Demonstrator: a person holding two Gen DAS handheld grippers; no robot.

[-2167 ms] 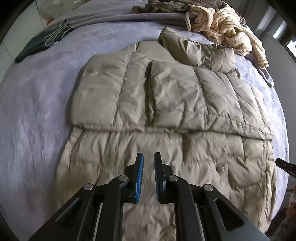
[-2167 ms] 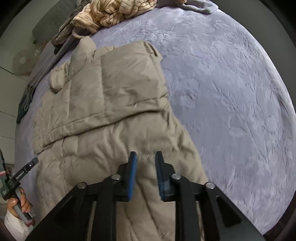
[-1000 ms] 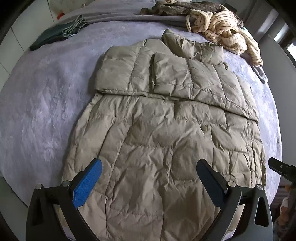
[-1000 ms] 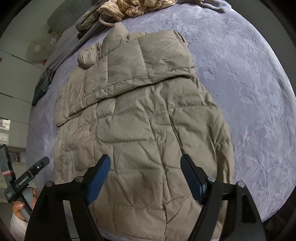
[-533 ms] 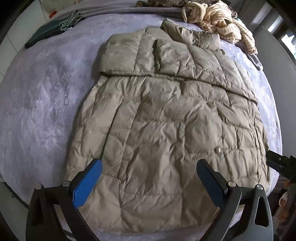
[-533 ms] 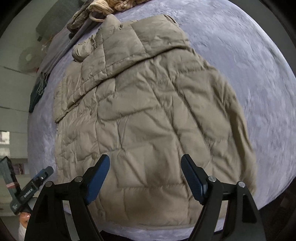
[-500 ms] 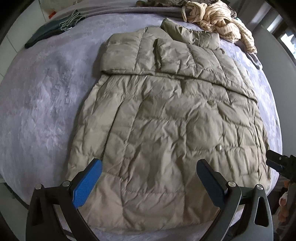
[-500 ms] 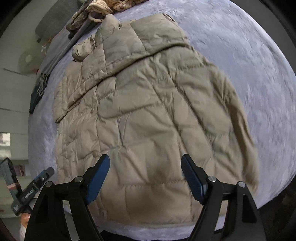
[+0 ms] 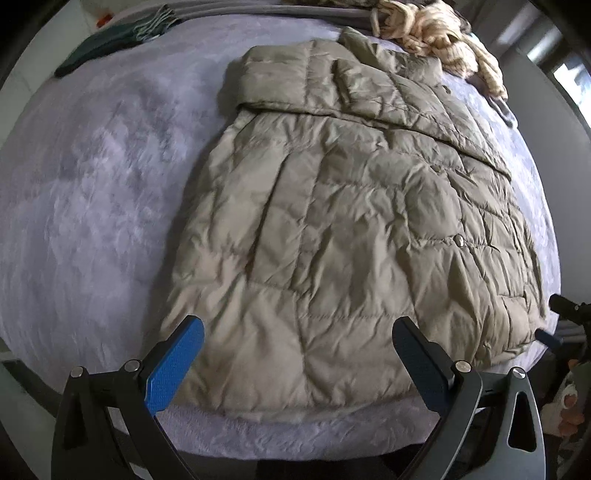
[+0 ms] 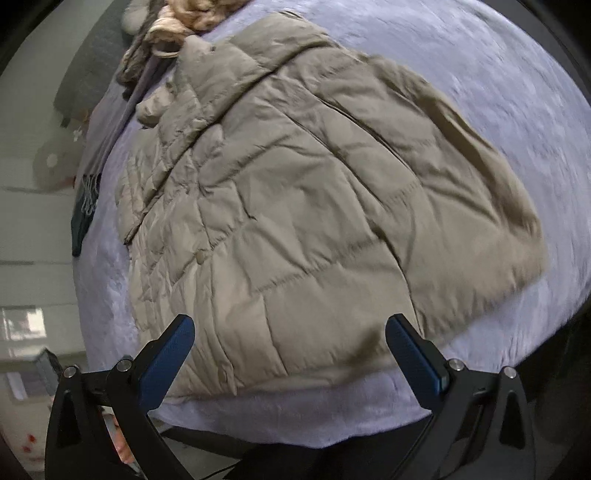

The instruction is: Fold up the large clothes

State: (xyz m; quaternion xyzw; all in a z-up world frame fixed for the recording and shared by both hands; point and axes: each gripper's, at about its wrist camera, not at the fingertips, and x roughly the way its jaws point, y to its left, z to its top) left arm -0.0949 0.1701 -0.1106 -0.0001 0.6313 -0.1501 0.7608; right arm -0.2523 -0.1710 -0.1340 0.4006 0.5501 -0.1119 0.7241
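Observation:
A beige quilted puffer coat lies flat on the lavender bed, hem toward me, sleeves folded across the chest at the far end. It also shows in the right wrist view. My left gripper is open and empty, hovering above the hem near the bed's front edge. My right gripper is open and empty, also above the hem, a little off the fabric.
A striped cream garment and other clothes are piled at the far end of the bed. A dark green scarf lies at the far left. The other hand-held gripper shows at the right edge.
Both grippers were shut over the coat 2.2 s ago, then opened wide and pulled back toward the hem. The whole coat and the bed's front edge have come into view.

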